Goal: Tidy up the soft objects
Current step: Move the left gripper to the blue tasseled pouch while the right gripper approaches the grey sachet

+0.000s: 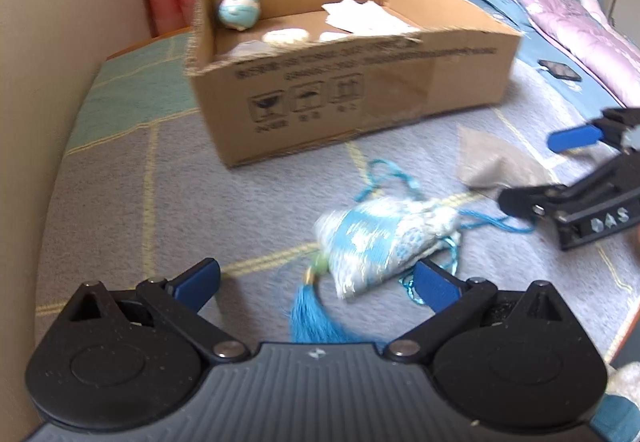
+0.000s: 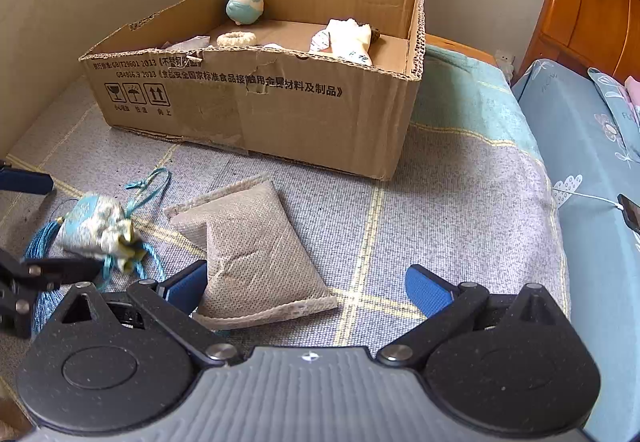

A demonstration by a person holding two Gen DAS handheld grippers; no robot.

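Observation:
A blue-and-white sachet [image 1: 384, 242] with a blue tassel lies on the bed cover, just ahead of my open left gripper [image 1: 318, 280]; it also shows in the right wrist view [image 2: 96, 228]. A grey fabric pouch [image 2: 256, 254] lies in front of my open right gripper [image 2: 306, 288], its near corner between the fingers; it also shows in the left wrist view [image 1: 492, 162]. The cardboard box [image 2: 280, 114] behind holds a blue-and-white plush toy [image 2: 245, 6], a white ring [image 2: 236, 39] and white cloth [image 2: 348, 36].
The box [image 1: 352, 98] stands on a grey checked bed cover [image 2: 440, 210] near the wall. A blue quilt and pink pillow [image 1: 580, 26] lie to the right, with a phone [image 2: 630, 212] on a cable. A wooden headboard [image 2: 592, 2] stands behind.

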